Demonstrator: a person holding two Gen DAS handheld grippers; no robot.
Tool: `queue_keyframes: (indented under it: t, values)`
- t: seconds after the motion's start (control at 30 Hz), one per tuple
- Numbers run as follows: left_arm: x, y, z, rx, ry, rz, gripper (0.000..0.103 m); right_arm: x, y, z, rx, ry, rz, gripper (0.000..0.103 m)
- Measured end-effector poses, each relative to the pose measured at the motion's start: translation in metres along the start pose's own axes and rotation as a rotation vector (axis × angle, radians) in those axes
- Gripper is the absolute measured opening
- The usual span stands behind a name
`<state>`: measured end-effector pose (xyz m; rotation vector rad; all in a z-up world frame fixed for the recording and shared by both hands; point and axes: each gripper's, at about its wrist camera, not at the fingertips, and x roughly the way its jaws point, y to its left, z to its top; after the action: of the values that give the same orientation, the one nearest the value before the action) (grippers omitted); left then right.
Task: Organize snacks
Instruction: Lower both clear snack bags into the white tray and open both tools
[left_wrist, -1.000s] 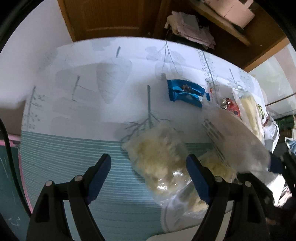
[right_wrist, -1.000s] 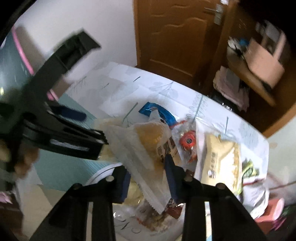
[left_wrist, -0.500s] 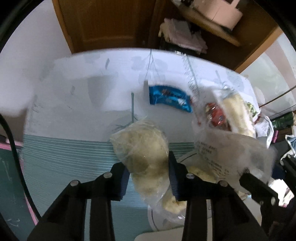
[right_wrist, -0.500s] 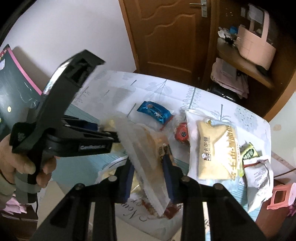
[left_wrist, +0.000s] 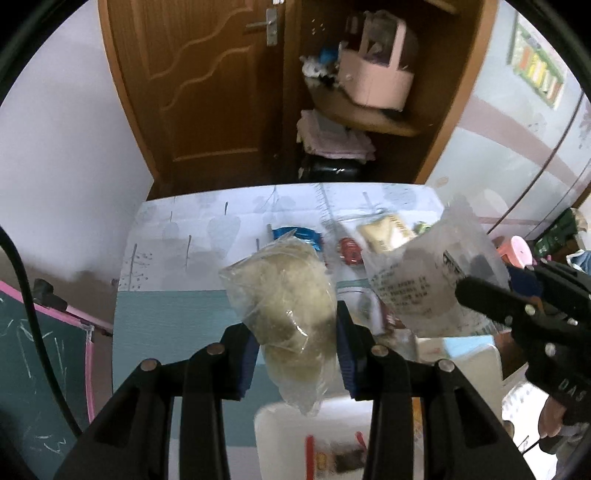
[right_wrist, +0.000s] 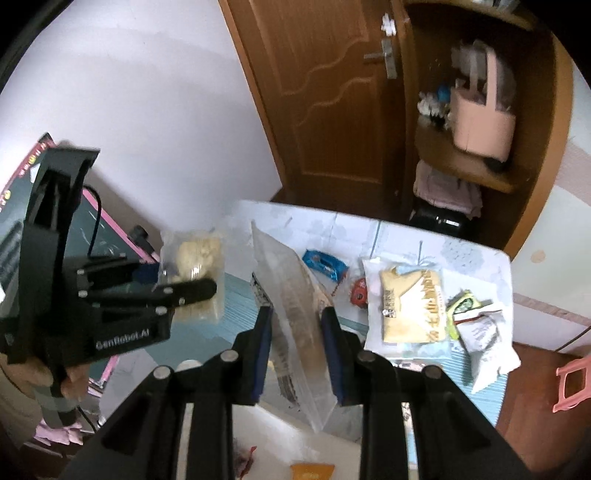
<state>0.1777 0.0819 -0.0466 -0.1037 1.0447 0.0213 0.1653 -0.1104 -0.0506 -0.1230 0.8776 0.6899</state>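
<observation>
My left gripper (left_wrist: 295, 332) is shut on a clear bag of pale yellow snack (left_wrist: 284, 291), which hangs lifted above the table. The same bag (right_wrist: 199, 254) shows at the left of the right wrist view, between the left gripper's fingers (right_wrist: 192, 290). My right gripper (right_wrist: 295, 321) is shut on a flat clear packet with printed text (right_wrist: 291, 288), also held in the air. In the left wrist view that packet (left_wrist: 424, 273) hangs to the right, level with the yellow bag and apart from it.
On the table cloth (right_wrist: 399, 236) lie a blue wrapper (right_wrist: 325, 264), a small red snack (right_wrist: 358, 290), a large yellow packet (right_wrist: 410, 302) and crumpled wrappers (right_wrist: 480, 332). A white container (left_wrist: 314, 435) sits below the grippers. A chalkboard (left_wrist: 37, 369) stands left, a pink stool (right_wrist: 572, 380) right.
The left gripper's jaws closed on the yellow bag, which lay on the table. Both grippers then rose well above the table with their bags.
</observation>
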Motion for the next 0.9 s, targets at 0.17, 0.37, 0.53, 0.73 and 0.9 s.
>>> queue_keyframes:
  t: [0.17,0.37,0.53,0.73,0.9]
  values:
    - [-0.042,-0.016,-0.023,0.009,-0.038,-0.01,0.036,-0.049,0.011,-0.011,0.011,-0.06,0.007,0.027]
    - [-0.076,-0.033,-0.051,0.019,-0.066,-0.024,0.036,-0.093,0.019,-0.038,0.069,-0.093,0.015,0.027]
    - [-0.093,-0.044,-0.073,0.052,-0.083,-0.002,0.036,-0.114,0.029,-0.067,0.082,-0.077,0.023,0.026]
    - [-0.097,-0.057,-0.098,0.093,-0.07,0.021,0.036,-0.116,0.04,-0.102,0.075,-0.001,0.016,0.026]
    - [-0.094,-0.063,-0.112,0.102,-0.041,0.025,0.036,-0.108,0.04,-0.125,0.092,0.059,0.008,0.026]
